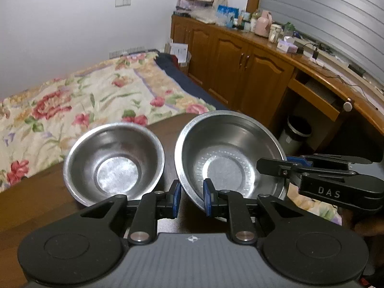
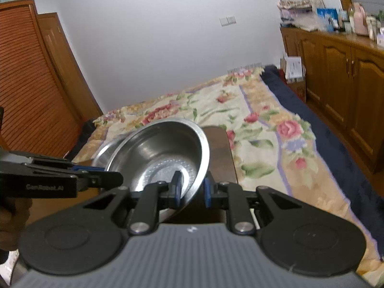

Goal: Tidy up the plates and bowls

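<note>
Two steel bowls are over a dark wooden table [image 1: 36, 204]. The small bowl [image 1: 112, 165] stands upright at the left; in the right wrist view only a sliver of the small bowl [image 2: 103, 151] shows behind the big one. The large bowl [image 1: 230, 148] is tilted, and its perforated bottom shows. My left gripper [image 1: 192, 196] straddles its near left rim, shut on it, one blue pad inside and one outside. My right gripper [image 2: 192, 189] is shut on the opposite rim of the large bowl [image 2: 163, 148]. Each view shows the other gripper: right gripper [image 1: 264, 164], left gripper [image 2: 112, 175].
A bed with a floral quilt [image 1: 96, 96] lies just beyond the table. Wooden cabinets [image 1: 240, 60] with a cluttered top run along the right wall, and a dark bin [image 1: 295, 134] stands under the desk. A slatted wardrobe [image 2: 28, 84] stands at the left.
</note>
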A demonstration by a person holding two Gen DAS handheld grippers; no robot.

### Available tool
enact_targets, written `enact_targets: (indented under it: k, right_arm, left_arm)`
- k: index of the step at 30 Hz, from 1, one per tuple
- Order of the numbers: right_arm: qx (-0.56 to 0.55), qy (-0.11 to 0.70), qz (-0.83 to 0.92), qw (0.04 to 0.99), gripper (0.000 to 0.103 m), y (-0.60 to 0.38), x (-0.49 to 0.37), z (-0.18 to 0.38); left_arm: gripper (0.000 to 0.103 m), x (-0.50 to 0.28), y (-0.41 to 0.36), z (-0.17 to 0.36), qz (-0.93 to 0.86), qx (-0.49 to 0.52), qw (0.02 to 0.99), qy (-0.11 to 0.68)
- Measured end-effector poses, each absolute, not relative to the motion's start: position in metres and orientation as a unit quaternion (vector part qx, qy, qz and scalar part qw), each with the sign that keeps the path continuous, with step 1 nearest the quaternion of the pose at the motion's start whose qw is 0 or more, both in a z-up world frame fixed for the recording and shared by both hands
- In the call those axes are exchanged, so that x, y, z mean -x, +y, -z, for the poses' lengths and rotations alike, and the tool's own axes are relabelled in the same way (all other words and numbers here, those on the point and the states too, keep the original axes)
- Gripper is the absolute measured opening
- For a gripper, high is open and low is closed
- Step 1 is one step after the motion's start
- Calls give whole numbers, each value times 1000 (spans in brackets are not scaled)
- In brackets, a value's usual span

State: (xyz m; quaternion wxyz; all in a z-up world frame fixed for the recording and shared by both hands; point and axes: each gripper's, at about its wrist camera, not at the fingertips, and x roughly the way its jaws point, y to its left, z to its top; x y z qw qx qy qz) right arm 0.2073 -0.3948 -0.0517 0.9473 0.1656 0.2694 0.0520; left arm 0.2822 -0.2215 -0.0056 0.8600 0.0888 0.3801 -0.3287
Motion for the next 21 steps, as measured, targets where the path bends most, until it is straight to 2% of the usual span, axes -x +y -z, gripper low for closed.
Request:
enact_targets:
  k: [21]
  right_arm:
    - [-156,227,-63,959,21,-366,-180,14]
  left_arm:
    - [22,-241,-175,-41,328,-77,883,326]
